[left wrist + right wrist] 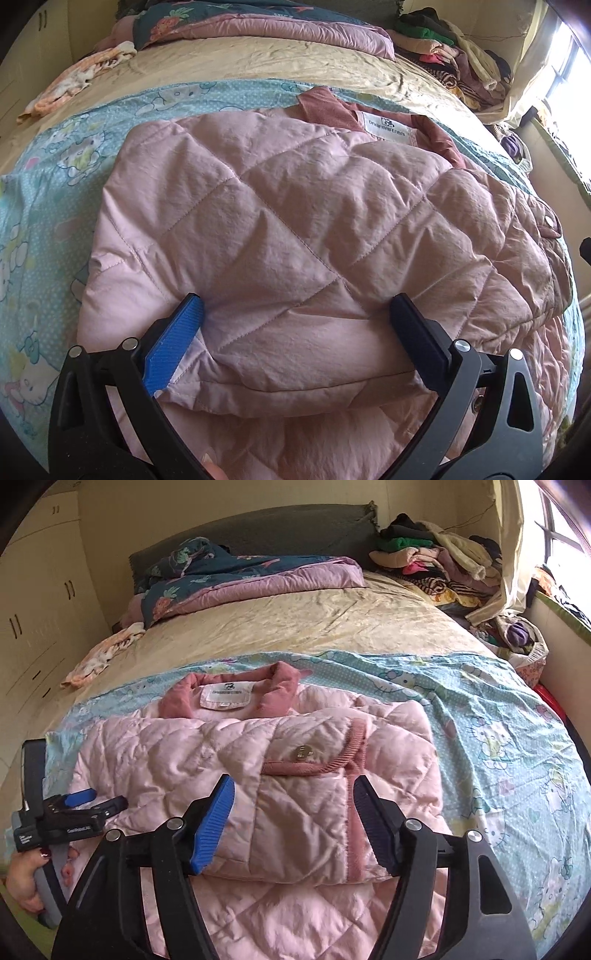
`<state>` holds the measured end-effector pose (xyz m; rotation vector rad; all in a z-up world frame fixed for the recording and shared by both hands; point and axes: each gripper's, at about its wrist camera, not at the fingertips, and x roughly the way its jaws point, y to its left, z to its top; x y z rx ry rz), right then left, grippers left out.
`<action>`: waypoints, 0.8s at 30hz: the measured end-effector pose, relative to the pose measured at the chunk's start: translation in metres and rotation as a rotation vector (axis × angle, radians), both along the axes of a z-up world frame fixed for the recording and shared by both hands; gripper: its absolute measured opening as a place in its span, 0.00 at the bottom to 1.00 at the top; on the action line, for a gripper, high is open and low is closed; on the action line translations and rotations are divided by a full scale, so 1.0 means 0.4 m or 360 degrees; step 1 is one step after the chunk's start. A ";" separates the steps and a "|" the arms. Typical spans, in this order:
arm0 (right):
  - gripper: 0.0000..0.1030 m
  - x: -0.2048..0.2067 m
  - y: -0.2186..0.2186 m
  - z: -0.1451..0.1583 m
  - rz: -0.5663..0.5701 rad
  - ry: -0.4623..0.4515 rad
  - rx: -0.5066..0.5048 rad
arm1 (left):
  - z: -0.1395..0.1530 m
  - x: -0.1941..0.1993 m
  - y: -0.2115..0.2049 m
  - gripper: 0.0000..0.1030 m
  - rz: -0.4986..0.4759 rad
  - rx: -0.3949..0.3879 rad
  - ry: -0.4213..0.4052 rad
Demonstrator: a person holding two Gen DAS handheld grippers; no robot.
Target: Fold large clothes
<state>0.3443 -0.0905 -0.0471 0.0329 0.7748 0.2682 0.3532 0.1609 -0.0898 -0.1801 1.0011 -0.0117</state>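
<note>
A pink quilted jacket lies partly folded on a light blue cartoon-print sheet on the bed. Its darker pink collar and white label point away from me. It also shows in the right wrist view, with a snap-buttoned pocket. My left gripper is open, its fingers astride a folded fold of the jacket near the front edge. My right gripper is open over the jacket's folded right part. The left gripper also shows at the left of the right wrist view, held by a hand.
A beige bedsheet covers the far bed. A rolled purple and teal quilt lies at the headboard. A heap of clothes sits at the far right. A small peach cloth lies at the left. White wardrobes stand left.
</note>
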 end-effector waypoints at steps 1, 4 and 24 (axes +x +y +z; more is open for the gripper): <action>0.64 0.002 0.024 -0.003 0.0043 0.0006 -0.0021 | -0.001 0.000 0.002 0.92 0.0004 -0.0010 -0.0001; 0.64 0.017 0.093 -0.030 0.0158 0.0075 -0.0061 | 0.000 -0.003 0.004 0.92 0.0008 -0.0013 -0.0004; 0.85 -0.013 0.107 -0.093 0.0129 0.0241 0.0049 | 0.091 -0.088 0.016 0.92 0.0037 -0.0117 -0.0055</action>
